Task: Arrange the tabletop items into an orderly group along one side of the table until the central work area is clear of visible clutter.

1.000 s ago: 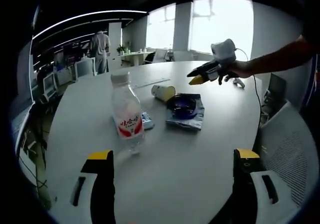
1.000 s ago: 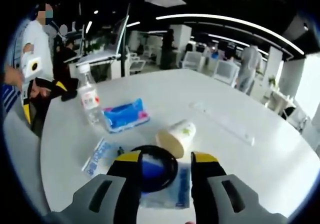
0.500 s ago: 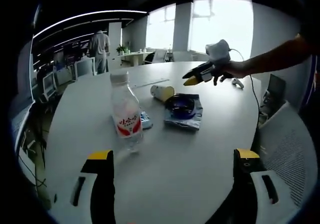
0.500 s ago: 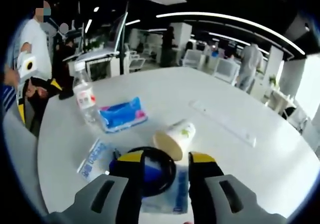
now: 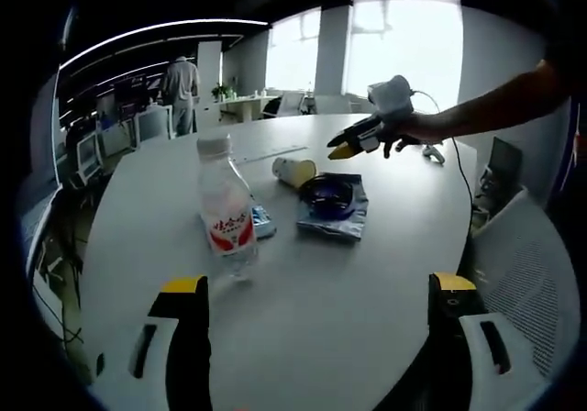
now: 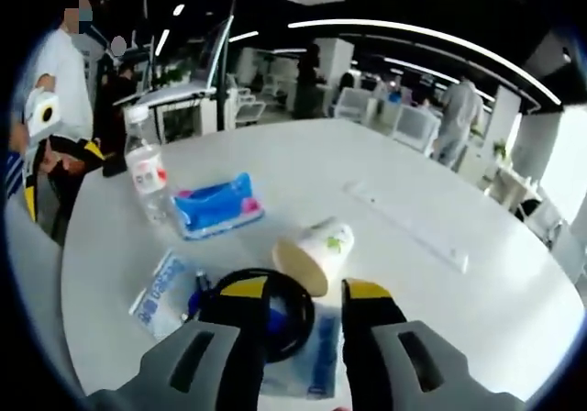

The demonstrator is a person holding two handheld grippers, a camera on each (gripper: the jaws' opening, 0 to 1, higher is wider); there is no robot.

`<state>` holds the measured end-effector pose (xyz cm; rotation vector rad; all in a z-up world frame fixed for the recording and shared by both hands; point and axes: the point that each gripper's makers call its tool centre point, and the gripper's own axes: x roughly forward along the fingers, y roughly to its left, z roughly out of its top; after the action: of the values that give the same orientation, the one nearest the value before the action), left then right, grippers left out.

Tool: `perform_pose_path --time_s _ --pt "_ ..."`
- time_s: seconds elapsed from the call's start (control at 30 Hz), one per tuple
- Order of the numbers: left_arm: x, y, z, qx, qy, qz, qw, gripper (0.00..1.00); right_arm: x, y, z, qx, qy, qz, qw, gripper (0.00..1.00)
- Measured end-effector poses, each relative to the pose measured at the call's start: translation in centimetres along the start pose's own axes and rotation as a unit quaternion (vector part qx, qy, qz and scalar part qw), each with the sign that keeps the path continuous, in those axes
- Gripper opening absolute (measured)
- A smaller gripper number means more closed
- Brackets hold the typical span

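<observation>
White desk [image 6: 477,319] was cluttered mid-surface; your right hand-held gripper [image 6: 303,292], jaws spread, hovered above the black ring [image 6: 284,315], so closing on it likely came next.

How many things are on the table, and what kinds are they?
Bottle: 1
Paper cup: 1
Tissue pack: 1
Black ring: 1
Flat packets: 2
Ruler: 1
Total: 7
</observation>
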<state>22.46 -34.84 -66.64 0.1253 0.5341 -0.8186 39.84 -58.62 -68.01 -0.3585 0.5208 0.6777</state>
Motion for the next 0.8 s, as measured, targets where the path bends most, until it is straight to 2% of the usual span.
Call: perform_pose_path --time_s 0.37,0.8 --pt "0.2 -0.1 -0.4 0.002 0.01 -0.002 0.9999 0.98 0.9 -0.4 -0.6 -0.012 0.013 -0.003 0.9998 0.22" --pt "0.3 -0.6 -0.3 -0.003 0.006 -0.009 0.9999 0.98 2.2 -0.6 -0.8 -0.025 0.022 -0.008 0.9994 0.17"
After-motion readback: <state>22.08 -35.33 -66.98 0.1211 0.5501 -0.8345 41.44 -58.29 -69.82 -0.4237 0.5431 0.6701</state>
